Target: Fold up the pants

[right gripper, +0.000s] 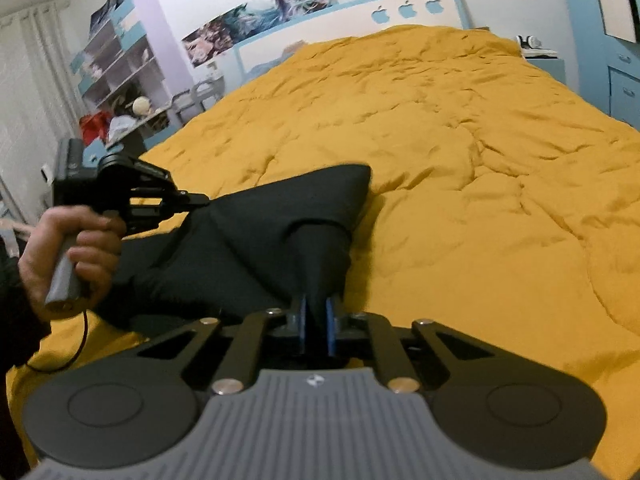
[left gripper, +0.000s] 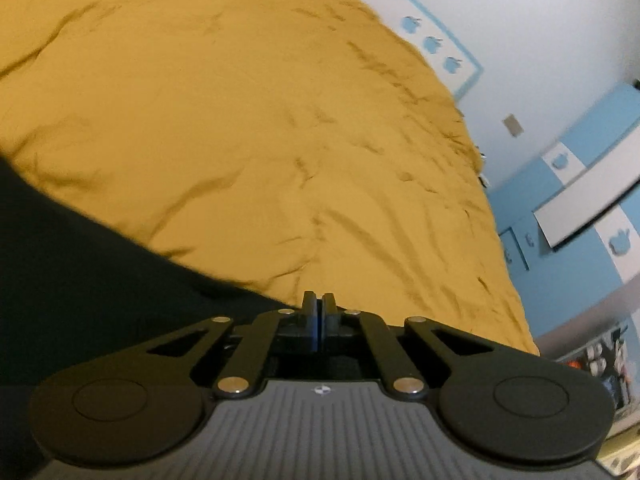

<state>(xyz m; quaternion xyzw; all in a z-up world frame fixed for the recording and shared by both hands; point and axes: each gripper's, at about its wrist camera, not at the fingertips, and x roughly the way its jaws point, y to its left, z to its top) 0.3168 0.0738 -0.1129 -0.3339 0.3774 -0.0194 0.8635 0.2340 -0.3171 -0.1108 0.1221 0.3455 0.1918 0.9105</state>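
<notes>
The black pants [right gripper: 256,240] are held up over a mustard-yellow bedspread [right gripper: 460,152]. My right gripper [right gripper: 316,308] is shut on a bunched edge of the pants close to the camera. My left gripper [right gripper: 202,200] shows at the left of the right wrist view, held by a hand, its fingers pinching another edge of the pants. In the left wrist view the left gripper [left gripper: 319,300] has its jaws together, and the black pants [left gripper: 80,272] fill the lower left; the pinch itself is hard to see there.
The yellow bedspread [left gripper: 240,120] covers a wide bed. A white and blue headboard [right gripper: 400,12] stands at the far end. Shelves [right gripper: 120,64] stand at the left, blue cabinets [right gripper: 616,72] at the right. A red cable [right gripper: 76,344] hangs below the hand.
</notes>
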